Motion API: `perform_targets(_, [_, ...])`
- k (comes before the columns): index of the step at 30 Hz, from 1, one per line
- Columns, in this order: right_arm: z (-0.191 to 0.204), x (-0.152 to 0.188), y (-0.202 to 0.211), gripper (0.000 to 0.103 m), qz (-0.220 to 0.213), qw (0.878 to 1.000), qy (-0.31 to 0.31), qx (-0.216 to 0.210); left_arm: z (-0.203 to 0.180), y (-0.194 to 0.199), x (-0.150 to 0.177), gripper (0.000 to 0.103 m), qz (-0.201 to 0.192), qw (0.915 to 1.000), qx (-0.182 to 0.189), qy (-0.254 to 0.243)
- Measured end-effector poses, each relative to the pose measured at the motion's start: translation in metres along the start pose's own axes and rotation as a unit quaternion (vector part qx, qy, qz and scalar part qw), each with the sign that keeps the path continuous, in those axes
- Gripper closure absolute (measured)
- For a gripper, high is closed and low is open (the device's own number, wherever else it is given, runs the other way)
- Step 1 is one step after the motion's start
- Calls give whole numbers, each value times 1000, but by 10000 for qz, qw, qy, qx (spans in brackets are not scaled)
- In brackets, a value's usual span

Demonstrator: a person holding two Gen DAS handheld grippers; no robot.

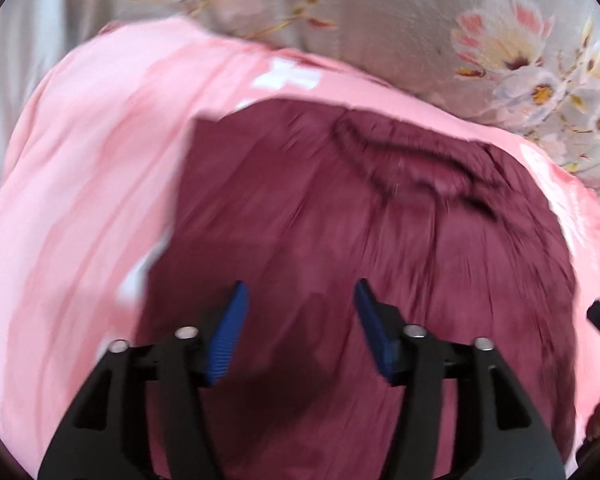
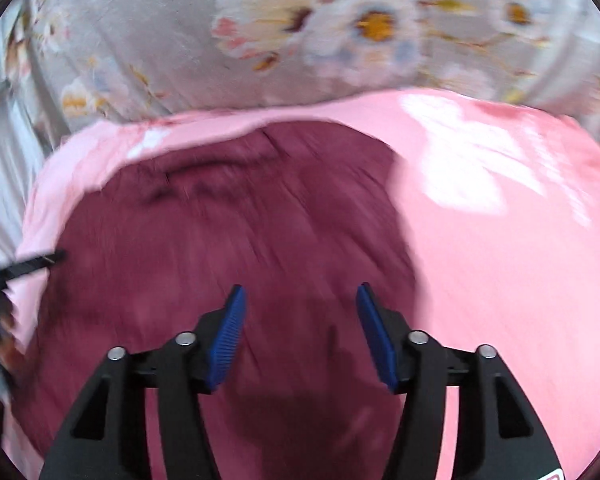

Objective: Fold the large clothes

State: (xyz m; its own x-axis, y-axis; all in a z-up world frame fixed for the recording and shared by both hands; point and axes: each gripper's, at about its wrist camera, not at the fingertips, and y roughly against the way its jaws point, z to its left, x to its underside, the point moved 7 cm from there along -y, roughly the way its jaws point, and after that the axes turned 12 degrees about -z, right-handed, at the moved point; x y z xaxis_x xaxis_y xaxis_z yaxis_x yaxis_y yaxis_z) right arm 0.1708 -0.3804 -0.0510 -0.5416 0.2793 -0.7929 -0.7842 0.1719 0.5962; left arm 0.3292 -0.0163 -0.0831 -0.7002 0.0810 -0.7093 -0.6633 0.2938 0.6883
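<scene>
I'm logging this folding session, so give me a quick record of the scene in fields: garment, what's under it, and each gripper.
garment: maroon shirt, lying flat, neckline at the far side
under it: pink cloth with white print
surface: floral sheet
left gripper: open, nothing between the jaws
right gripper: open, nothing between the jaws
image: motion-blurred

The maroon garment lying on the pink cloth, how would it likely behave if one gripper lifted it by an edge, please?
The maroon garment would probably droop limply, since it lies flat and creased. It looks thin, so likely light. It might drag the pink cloth underneath.

Black grippers (image 1: 300,292) (image 2: 298,296) — ribbed blue pads (image 1: 230,332)
</scene>
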Motion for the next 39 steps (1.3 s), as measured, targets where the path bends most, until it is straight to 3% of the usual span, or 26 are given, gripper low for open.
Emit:
perform_targets(2, [-24,41,45,41,71,9998,-20,187,26,34,25,34,62,9998,18,182])
perform_targets(7, [-66,116,109,40,386,9974,-462,392,79,97,96,31,376,9981,-164,465])
perform_targets(11, [-74,152,127,39,565,9947,-781,371,102,113,147,31,795,9907,61,1102])
perform_targets(14, [-72,169,128,39,660,9899,-1251,123,100,126,161,31,566,9919,19,1135])
perform_targets(18, [-63,175,127,39,585,9869,-1502,-64,90,129,162,36,548,9907,145,1238])
perform_targets(21, [-59,173,125,44,513,9851,-1639,-58,82,130,163,54,558,9908,159,1219])
perform_targets(22, [-56,173,125,58,500,9844,-1684,-129,80,132,162,66,550,9911,159,1205])
perform_targets(23, [-54,172,125,78,487,9835,-1731,-207,78,133,161,85,532,9915,155,1179])
perform_targets(25, [-49,168,131,94,417,9830,-1759,-330,77,140,157,95,456,9926,164,1113])
perform_targets(32, [-36,141,188,99,-81,9910,-1259,-439,66,189,129,98,53,9927,568,1065])
perform_targets(39, [-28,120,280,99,-643,9943,-710,-466,69,285,120,99,-477,9886,926,1091])
